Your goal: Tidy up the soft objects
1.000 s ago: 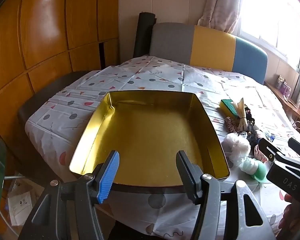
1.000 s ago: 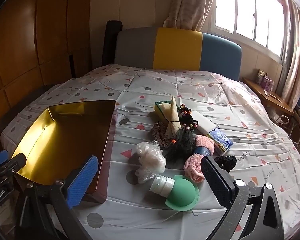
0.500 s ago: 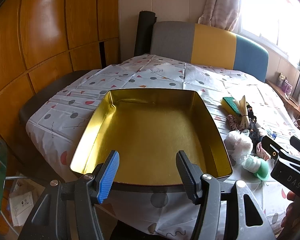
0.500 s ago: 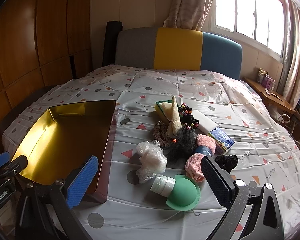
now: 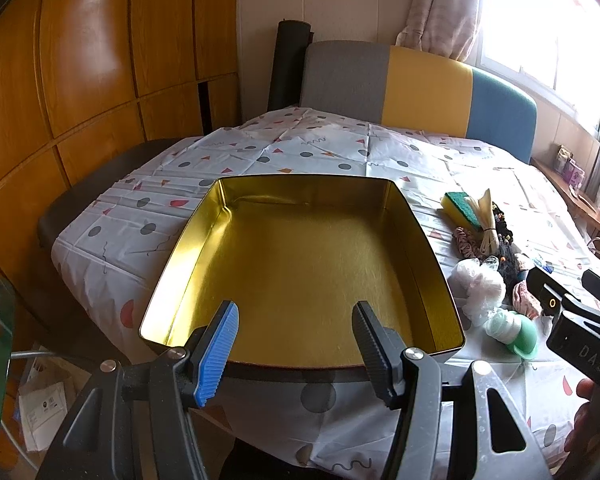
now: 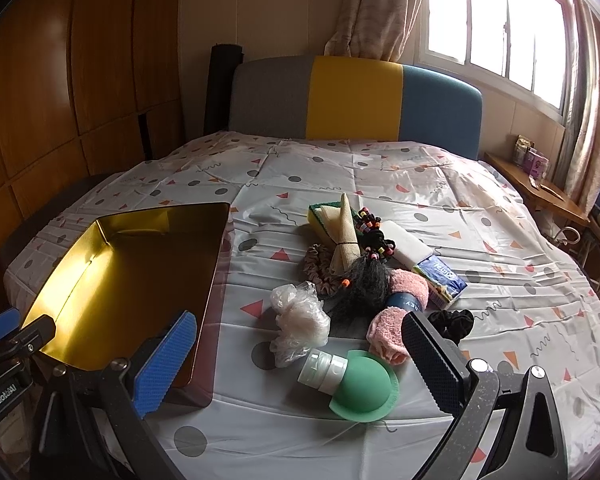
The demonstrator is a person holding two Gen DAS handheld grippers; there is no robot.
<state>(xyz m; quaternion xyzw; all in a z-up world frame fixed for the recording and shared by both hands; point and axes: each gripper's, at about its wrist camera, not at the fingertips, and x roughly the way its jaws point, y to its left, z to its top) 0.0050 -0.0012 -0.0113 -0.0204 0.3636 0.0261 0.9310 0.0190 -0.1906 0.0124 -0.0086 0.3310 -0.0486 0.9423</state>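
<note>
An empty gold tin tray (image 5: pixel 236 236) (image 6: pixel 100 264) lies on the patterned tablecloth. My left gripper (image 5: pixel 296 344) hovers open over the tray's near rim, nothing between its fingers. To the right of the tray is a pile of soft things: a white plastic puff (image 6: pixel 300 320), a green silicone cup with a white cap (image 6: pixel 360 384), pink fuzzy socks (image 6: pixel 392 332), a black wig with beads (image 6: pixel 364 284), scrunchies (image 6: pixel 320 268), a yellow-green sponge (image 6: pixel 324 216) and a tissue pack (image 6: pixel 440 276). My right gripper (image 6: pixel 300 364) stands open just before the green cup, holding nothing.
The table (image 6: pixel 460 208) is covered by a white cloth with dots and triangles. A grey, yellow and blue headboard (image 6: pixel 356 100) stands behind it. Wooden panels (image 5: pixel 80 80) line the left wall. A wooden shelf (image 6: pixel 540 188) with small items runs under the window.
</note>
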